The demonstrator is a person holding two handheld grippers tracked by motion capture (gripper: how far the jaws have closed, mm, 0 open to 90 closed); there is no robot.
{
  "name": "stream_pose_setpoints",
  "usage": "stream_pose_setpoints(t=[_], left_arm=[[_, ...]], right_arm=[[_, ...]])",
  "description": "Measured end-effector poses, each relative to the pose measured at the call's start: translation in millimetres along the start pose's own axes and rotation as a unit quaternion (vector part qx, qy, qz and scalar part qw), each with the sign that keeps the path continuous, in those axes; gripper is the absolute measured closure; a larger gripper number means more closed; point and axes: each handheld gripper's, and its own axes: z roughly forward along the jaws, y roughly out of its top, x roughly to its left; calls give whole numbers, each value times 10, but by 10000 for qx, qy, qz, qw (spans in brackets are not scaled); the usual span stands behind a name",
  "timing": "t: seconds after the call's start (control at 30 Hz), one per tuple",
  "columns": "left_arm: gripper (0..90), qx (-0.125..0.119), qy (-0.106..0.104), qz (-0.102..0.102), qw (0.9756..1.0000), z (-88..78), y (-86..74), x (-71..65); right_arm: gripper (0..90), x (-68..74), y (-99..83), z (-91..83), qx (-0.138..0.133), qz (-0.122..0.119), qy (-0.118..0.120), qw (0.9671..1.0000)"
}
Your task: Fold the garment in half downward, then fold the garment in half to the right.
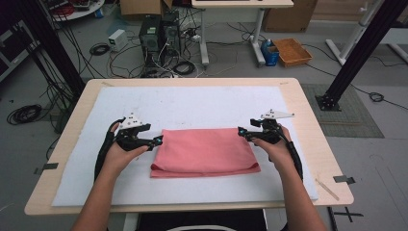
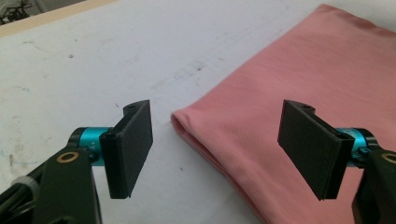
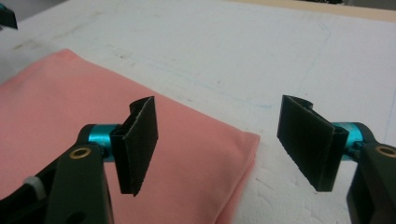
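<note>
A folded pink cloth (image 1: pixel 204 151) lies flat on the white mat (image 1: pixel 192 106) in the middle of the table. My left gripper (image 1: pixel 159 140) sits at the cloth's far left corner, jaws wide apart and nothing between them. In the left gripper view the cloth's (image 2: pixel 303 93) corner lies just beyond my left gripper (image 2: pixel 219 154). My right gripper (image 1: pixel 240 132) is at the cloth's far right corner, also open and empty. The right gripper view shows the cloth's (image 3: pixel 70 107) corner below my right gripper (image 3: pixel 219 149).
The white mat covers most of the wooden table (image 1: pixel 308 125). A thin wooden stick (image 1: pixel 327 189) lies near the table's right front corner. Beyond the table are cables, computer cases (image 1: pixel 159 33) and an orange bin (image 1: pixel 292 52) on the floor.
</note>
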Motion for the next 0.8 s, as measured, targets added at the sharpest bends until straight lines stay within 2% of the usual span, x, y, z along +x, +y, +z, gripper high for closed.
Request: stream_pose_setpoints(t=[0.17, 0.3, 0.37, 0.53, 0.67, 0.8], left_arm=[[263, 16, -78, -32, 10000, -104, -15, -110], [263, 365, -144, 114, 9992, -108, -69, -201], [263, 478, -216, 101, 9986, -103, -114, -242], [263, 657, -240, -22, 9975, -151, -199, -310], [263, 991, -252, -118, 9947, -118, -298, -376], [263, 1028, -126, -282, 9942, -136, -358, -389]], right_arm=[[282, 7, -3, -5, 56, 52, 50, 10000], [282, 4, -3, -1, 59, 49, 43, 10000], [282, 4, -1, -9, 71, 83, 59, 9999], [282, 12, 14, -32, 22, 55, 75, 10000], [282, 38, 40, -28, 28, 5, 81, 10000], [283, 83, 70, 7, 56, -71, 96, 9999]])
